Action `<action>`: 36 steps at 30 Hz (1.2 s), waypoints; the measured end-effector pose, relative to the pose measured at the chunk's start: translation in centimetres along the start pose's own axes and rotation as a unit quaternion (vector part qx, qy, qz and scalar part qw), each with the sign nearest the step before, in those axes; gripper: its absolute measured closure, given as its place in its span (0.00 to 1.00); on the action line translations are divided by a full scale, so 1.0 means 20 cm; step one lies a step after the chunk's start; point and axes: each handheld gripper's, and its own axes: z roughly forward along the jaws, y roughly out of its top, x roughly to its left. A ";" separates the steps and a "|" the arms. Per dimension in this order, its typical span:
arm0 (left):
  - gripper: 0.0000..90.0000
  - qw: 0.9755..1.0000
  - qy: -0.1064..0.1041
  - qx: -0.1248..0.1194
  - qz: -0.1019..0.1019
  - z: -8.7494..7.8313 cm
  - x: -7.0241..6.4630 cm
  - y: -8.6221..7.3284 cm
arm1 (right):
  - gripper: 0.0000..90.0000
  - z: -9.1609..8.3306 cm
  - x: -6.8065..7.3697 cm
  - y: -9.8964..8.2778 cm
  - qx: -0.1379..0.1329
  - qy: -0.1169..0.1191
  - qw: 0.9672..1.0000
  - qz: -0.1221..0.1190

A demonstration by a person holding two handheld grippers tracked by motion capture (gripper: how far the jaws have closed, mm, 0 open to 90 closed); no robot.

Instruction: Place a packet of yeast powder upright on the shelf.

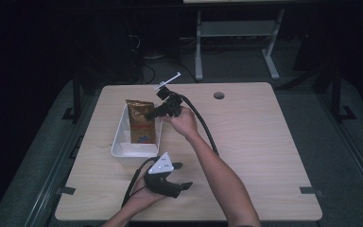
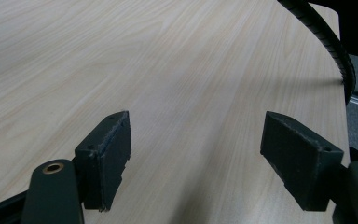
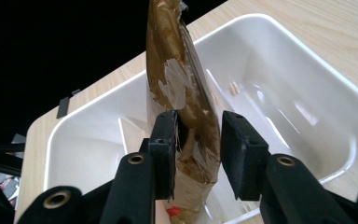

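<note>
Right tongs (image 3: 198, 154) straddle gold pouch (image 3: 182, 93) (left pad touching), half-open

Overhead light is falling on the pale table (image 1: 246, 137), leaving the surrounding room nearly black. Glare is streaking the white bin (image 3: 279, 84) (its glossy inside wall), and nearby jaws are blurring slightly.

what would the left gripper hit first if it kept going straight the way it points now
Probably nothing on the table. The left gripper has its jaws open over bare table, low and angled along the wood. Ahead lies open wood up to the far edge, where a black cable curves past, though depth is hard to judge.
</note>
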 end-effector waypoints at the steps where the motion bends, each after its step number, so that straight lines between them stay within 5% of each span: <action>1: 0.27 1.000 0.000 0.000 0.000 0.00 0.00 0.00 | 0.71 0.00 0.00 0.00 0.000 0.000 1.000 -0.001; 36: 0.27 1.000 -0.003 0.011 -0.001 0.02 0.01 -0.01 | 0.60 -0.29 -0.01 -0.18 -0.024 0.010 1.000 0.004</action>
